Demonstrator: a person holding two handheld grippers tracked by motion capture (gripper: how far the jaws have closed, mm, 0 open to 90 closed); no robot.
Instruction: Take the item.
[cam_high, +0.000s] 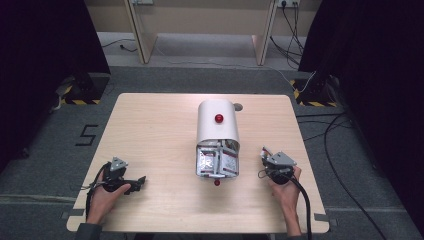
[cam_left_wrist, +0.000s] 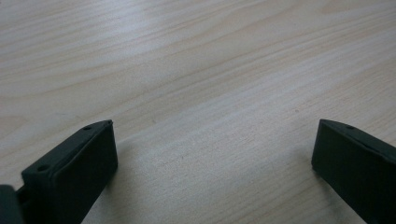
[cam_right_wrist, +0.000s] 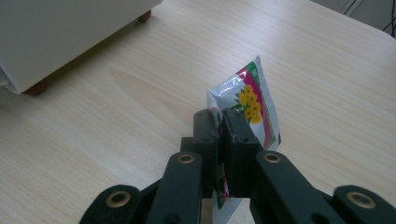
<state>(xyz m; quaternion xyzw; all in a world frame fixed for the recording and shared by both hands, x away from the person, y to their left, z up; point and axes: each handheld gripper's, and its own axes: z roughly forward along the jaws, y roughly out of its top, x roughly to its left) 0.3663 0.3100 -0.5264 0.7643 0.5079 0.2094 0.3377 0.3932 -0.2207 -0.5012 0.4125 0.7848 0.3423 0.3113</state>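
A white round-topped box with a red knob lies in the middle of the wooden table. Its open front faces me and holds several silvery packets. My right gripper is shut on one packet, silver with yellow flowers and a red-green border, held upright just above the tabletop. In the high view this right gripper sits to the right of the box. My left gripper rests near the table's front left, and its jaws stand wide open over bare wood.
The box's white side and its small red feet lie to the left of the held packet. A red foot shows below the box's front. Cables trail over the grey floor at the right.
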